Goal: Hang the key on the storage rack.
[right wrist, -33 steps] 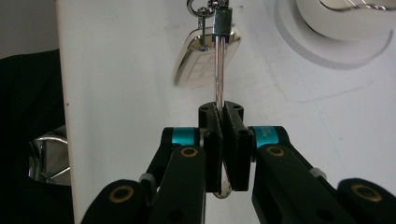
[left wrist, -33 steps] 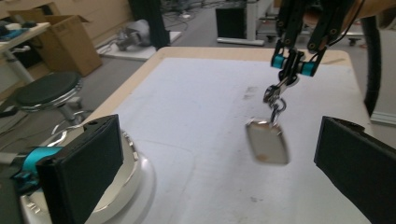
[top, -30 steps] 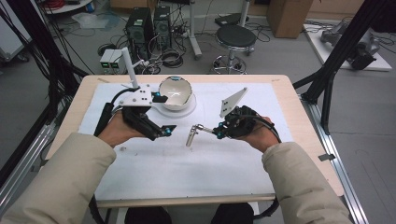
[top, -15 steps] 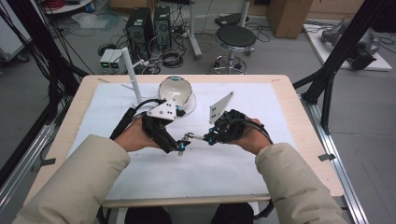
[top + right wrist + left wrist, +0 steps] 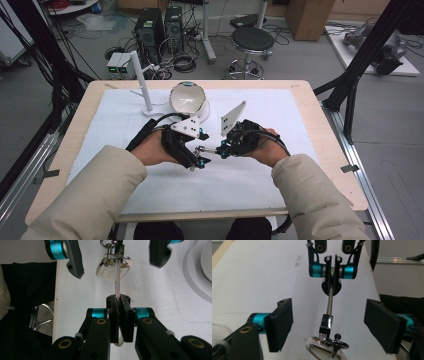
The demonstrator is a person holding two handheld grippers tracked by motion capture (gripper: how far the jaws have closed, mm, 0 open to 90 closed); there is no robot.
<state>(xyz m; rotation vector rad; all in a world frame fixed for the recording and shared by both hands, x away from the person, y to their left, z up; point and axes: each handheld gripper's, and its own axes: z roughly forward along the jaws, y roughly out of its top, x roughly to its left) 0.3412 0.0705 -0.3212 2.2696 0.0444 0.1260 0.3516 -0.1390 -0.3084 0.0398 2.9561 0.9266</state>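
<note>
As seen from above: wooden table (image 5: 320,140) under a white cloth (image 5: 240,185), with a white bowl (image 5: 187,100) at the far side. Near the cloth's middle, tips facing each other: right gripper (image 5: 119,315) clenched on the thin rod (image 5: 330,302) of a small metal tool (image 5: 207,149); left gripper (image 5: 328,325) gripping nothing, jaws just closing in, pads flanking the tool's shiny head (image 5: 110,270) without touching it. Judged light, rigid and slippery, being polished all over; loose clasp (image 5: 337,340) at the head likely to swing. Best taken across the squared collar (image 5: 327,323) between rod and head, pads flat, not on the rounded polished face
</note>
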